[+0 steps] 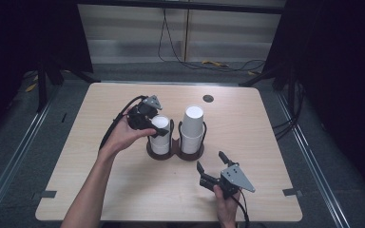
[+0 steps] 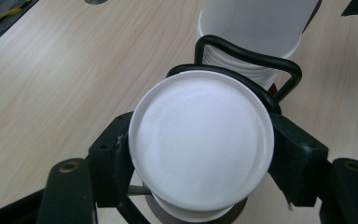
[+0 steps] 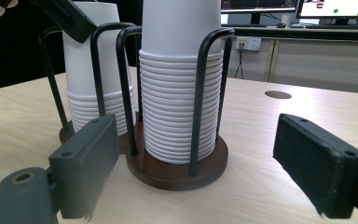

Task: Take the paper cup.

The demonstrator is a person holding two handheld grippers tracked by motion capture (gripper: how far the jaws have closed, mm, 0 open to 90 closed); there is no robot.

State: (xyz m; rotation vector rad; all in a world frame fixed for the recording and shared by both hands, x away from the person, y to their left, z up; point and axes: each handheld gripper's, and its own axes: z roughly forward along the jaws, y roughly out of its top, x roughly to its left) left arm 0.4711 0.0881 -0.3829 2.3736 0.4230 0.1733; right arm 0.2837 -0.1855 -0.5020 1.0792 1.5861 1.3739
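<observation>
left gripper (image 1: 158,127) clamps the left cup stack's (image 1: 160,135) top cup; right gripper (image 1: 212,167) gapes, near on bare counter (image 1: 123,190).

surface: wood table (image 1: 123,190) | on it: dbl cup holder (image 1: 176,153) w/ 2 paper-cup stacks, centre

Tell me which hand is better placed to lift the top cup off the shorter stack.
Left. The left gripper has its jaws against the top cup of that stack, while the right gripper sits open on the near side of the holder.
</observation>
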